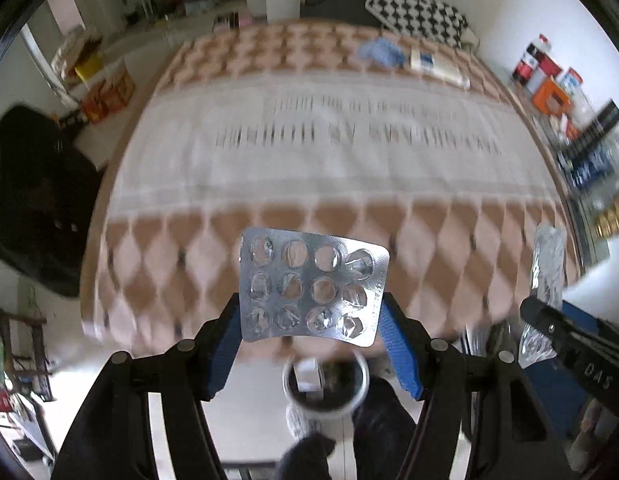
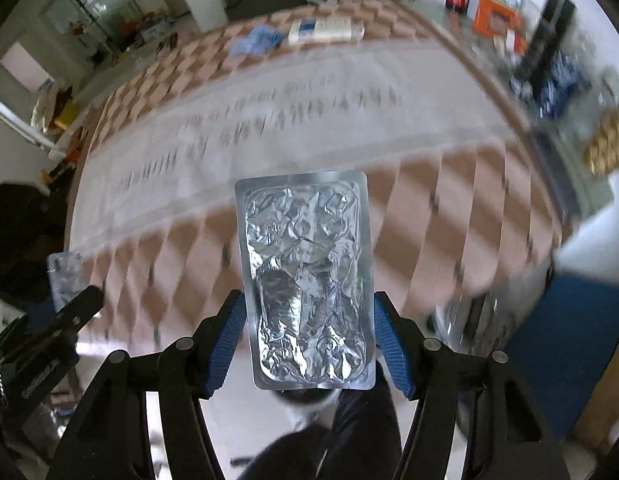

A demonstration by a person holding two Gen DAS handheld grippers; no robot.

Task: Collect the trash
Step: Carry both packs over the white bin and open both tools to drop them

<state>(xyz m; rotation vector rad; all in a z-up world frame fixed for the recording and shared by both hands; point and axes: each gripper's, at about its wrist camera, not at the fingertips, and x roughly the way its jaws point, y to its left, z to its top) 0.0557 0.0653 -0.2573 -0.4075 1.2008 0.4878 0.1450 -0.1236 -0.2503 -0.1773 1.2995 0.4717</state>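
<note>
Both grippers carry trash clear of the bed, and the way each piece sits suggests a carry toward disposal. The left gripper (image 1: pixel 311 344) has its blue pads closed against the side edges of an emptied blister pack (image 1: pixel 311 286), bubble side toward the camera, its pockets popped. The right gripper (image 2: pixel 309 340) is likewise clamped on the edges of a crumpled foil pack (image 2: pixel 307 280), held upright with its foil face showing. Gripping by the edges keeps these thin sheets flat and stops them from slipping. Directly below the left gripper stands a small white bin (image 1: pixel 325 384) with a dark liner and something pale already inside — probably where both packs are meant to drop. Beyond lies the bed (image 1: pixel 309 160), spread with a pink-and-brown diamond cover and a white printed band; on its far end rest a blue glove (image 1: pixel 379 52) and a white box (image 1: pixel 437 66), likely further pickings. The room is cluttered — shelves of boxes stand to the right.
</note>
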